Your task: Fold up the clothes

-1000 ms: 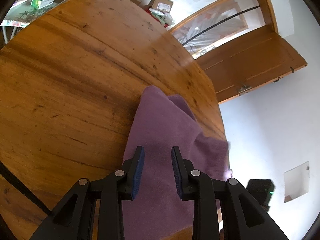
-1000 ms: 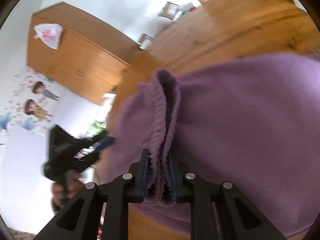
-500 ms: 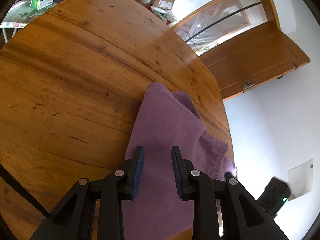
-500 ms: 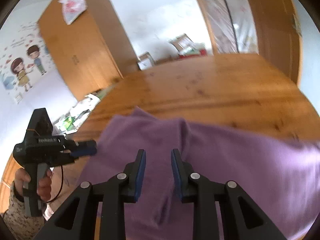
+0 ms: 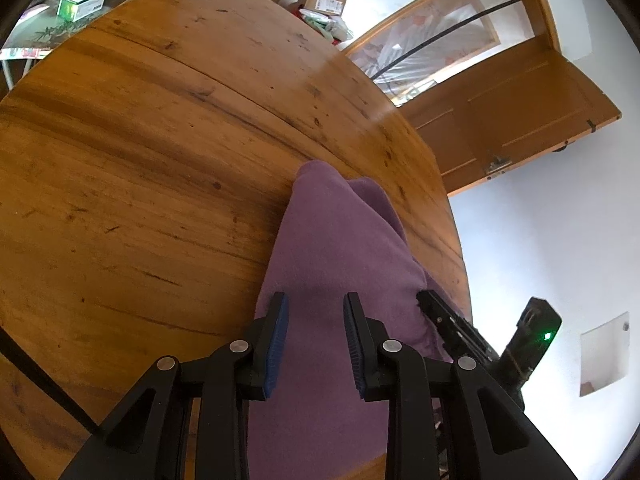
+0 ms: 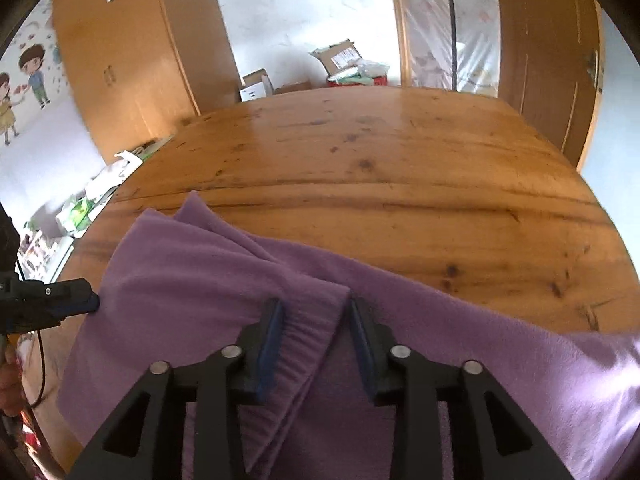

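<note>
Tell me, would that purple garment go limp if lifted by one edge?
Probably. The garment lies in soft rounded folds, so it would likely droop. Its fuzzy, fleece-like surface and gathered hem suggest it grips rather than slips. It looks light enough to drag across the table.

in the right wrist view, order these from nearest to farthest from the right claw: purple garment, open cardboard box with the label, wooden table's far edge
1. Purple garment: right under the right claw, its elastic hem between the open jaws.
2. Wooden table's far edge: straight ahead, beyond the bare wood.
3. Open cardboard box: on the floor behind that edge, by the white wall.
</note>
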The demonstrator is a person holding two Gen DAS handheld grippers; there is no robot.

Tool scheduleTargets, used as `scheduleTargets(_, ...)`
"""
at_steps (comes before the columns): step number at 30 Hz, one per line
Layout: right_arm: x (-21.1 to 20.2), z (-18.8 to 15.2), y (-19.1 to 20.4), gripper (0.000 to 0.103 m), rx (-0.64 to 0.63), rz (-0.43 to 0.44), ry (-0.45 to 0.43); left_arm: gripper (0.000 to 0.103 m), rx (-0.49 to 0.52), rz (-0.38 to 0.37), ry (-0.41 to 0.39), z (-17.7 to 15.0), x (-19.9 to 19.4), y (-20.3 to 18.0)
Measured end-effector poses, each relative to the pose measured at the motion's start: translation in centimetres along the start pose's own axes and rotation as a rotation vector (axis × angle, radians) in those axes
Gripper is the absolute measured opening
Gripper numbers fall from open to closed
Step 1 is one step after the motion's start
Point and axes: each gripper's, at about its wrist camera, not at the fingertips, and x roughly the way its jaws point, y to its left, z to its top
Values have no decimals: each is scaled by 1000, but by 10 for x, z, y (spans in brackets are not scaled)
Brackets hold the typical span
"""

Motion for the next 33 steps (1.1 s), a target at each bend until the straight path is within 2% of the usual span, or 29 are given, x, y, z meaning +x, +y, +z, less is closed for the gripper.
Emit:
scheduleTargets(4,-7,1,7,34,-16,-14,-10,29,1,1,1,1,0,-1)
scheduleTargets(8,-43,-6,36,34,-123,6,-129,29,-1,2,-7,-1,-5,0)
scheduleTargets(12,-50,-29,55,34,-174,98,-96,29,-3,-6,-3,-7,-9,2)
scheduleTargets(16,-44,-57,69,34,-277,20,-65,29,-4,-1,6,-15,-12,5)
scheduleTargets(18,-50,-64,68,33,-273,17,-88,29,0,1,15,-20,-13,6)
scheduleTargets(22,-54,-63,73,33,-269,-4,-79,29,-5,1,25,-27,-15,9)
scheduleTargets(24,-58,-63,79,33,-284,22,-88,29,-6,-2,27,-29,-15,9)
scheduleTargets(26,-54,-66,83,33,-297,52,-60,29,-5,0,32,-31,-15,10)
scheduleTargets(33,-53,-80,91,33,-323,-7,-17,29,32,45,71,-41,-10,7)
